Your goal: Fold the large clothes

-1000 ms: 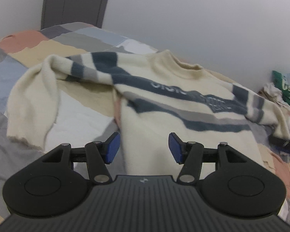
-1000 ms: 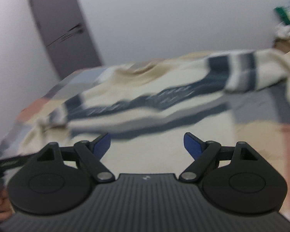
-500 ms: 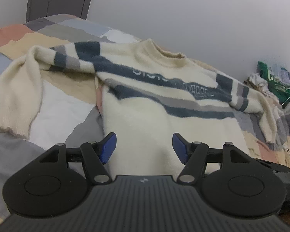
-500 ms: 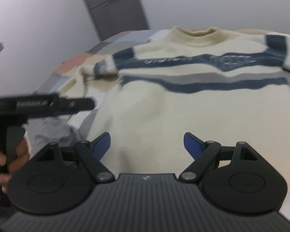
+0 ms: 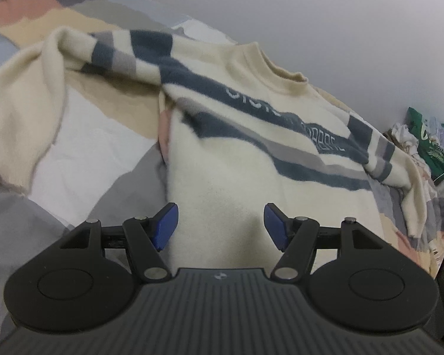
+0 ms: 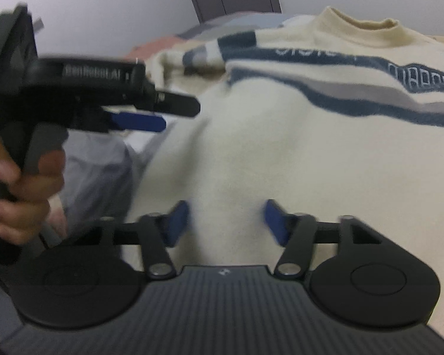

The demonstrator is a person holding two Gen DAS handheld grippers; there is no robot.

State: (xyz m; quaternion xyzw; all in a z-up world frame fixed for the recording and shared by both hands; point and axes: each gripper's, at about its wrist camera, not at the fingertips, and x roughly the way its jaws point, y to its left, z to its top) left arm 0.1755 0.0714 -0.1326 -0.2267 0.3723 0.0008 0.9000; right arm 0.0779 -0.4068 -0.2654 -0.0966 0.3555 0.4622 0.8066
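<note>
My bed [image 5: 83, 136] has a patchwork cover, and the big cream sweater [image 5: 251, 159] lies spread flat on it, front up, blue and grey stripes across the chest. One sleeve [image 5: 23, 94] flops out over the cover. A pile of clothes [image 5: 423, 142] sits far off by the wall.

My left claw [image 5: 220, 226] hangs over the sweater's bottom part. Its blue pads are wide apart and grip nothing.

My right claw [image 6: 226, 222] is over the same cream part. Its pads have just been closing. They look blurry, with sweater between them but not pinched yet.

My left hand [image 6: 17, 189] holds its handle.
</note>
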